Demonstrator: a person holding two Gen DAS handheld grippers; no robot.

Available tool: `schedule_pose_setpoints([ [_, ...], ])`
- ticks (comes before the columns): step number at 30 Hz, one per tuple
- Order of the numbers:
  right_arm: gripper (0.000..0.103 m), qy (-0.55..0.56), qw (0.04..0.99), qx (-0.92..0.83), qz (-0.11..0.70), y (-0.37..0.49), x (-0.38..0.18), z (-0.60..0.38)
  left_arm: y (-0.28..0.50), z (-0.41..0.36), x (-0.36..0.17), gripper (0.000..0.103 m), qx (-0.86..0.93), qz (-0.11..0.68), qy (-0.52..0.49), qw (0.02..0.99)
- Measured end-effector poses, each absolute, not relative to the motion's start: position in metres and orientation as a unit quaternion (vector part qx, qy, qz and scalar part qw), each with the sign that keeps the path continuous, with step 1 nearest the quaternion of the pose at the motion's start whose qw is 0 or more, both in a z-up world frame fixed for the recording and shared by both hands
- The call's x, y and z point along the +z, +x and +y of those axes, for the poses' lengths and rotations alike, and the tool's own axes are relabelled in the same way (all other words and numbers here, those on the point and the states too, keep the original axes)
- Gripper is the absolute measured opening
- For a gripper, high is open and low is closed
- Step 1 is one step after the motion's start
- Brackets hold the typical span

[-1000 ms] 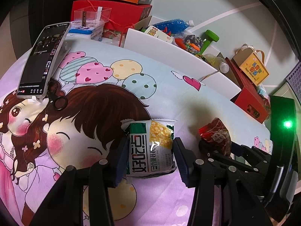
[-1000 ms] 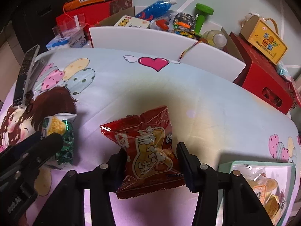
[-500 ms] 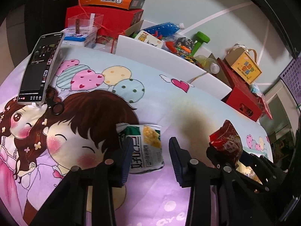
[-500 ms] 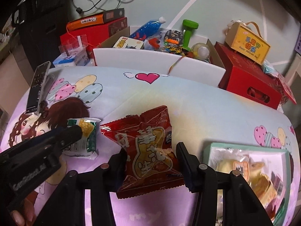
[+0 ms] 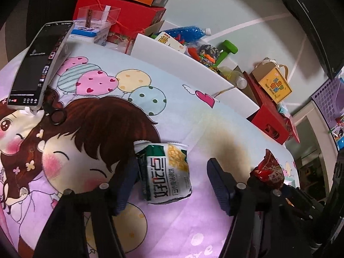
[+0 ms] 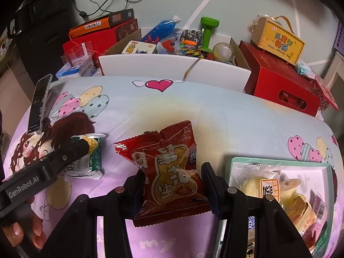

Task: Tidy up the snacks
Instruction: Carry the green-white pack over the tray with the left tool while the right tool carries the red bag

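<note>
Here, left gripper (image 5: 172, 185) spread wide, green snack packet (image 5: 165, 172) flat on the cloth between its fingers, nearer the left one. Right gripper (image 6: 172, 185) pinching red peanut packet (image 6: 169, 172); snack tray (image 6: 281, 165) just right of it.

My left camera looks forward along its fingers, low and close over the cartoon tablecloth (image 5: 172, 99), angled toward the cluttered white box (image 5: 176, 58) at the far edge. My right camera sits likewise, facing the same far side but from further right, taking in the tray (image 6: 234, 165) at its lower right. Both views share the green-and-white snack packet (image 5: 165, 172) (image 6: 90, 159), the red peanut packet (image 5: 271, 172) (image 6: 169, 172), the phone (image 5: 38, 64) (image 6: 38, 103) and the boxes behind; each also catches the other gripper at its edge
</note>
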State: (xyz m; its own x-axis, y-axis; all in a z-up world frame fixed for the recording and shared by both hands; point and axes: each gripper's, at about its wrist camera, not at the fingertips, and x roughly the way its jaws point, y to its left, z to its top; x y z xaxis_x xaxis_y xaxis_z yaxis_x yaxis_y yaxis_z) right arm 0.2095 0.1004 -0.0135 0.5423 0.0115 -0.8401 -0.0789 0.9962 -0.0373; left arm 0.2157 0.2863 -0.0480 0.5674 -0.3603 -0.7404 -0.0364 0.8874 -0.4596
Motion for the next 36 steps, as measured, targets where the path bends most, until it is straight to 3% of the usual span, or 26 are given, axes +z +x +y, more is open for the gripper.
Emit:
schedule_pose_setpoints([
  [3, 0.052, -0.032, 0.876, 0.029, 0.480, 0.210, -0.016, 0.099, 0.220, 0.275, -0.051, 0.074, -0.083, 0.463, -0.181, 0.864],
  [15, 0.052, -0.033, 0.872, 0.029, 0.487, 0.213, -0.024, 0.099, 0.230, 0.253, -0.070, 0.074, -0.040, 0.478, -0.081, 0.874],
  [19, 0.052, -0.030, 0.870, 0.027, 0.491, 0.214, -0.027, 0.098, 0.230, 0.252, -0.069, 0.054, -0.022, 0.480, -0.061, 0.875],
  [36, 0.052, -0.016, 0.889, 0.016, 0.457, 0.198, -0.006, 0.100, 0.222, 0.255, -0.041, 0.052, -0.047, 0.467, -0.099, 0.877],
])
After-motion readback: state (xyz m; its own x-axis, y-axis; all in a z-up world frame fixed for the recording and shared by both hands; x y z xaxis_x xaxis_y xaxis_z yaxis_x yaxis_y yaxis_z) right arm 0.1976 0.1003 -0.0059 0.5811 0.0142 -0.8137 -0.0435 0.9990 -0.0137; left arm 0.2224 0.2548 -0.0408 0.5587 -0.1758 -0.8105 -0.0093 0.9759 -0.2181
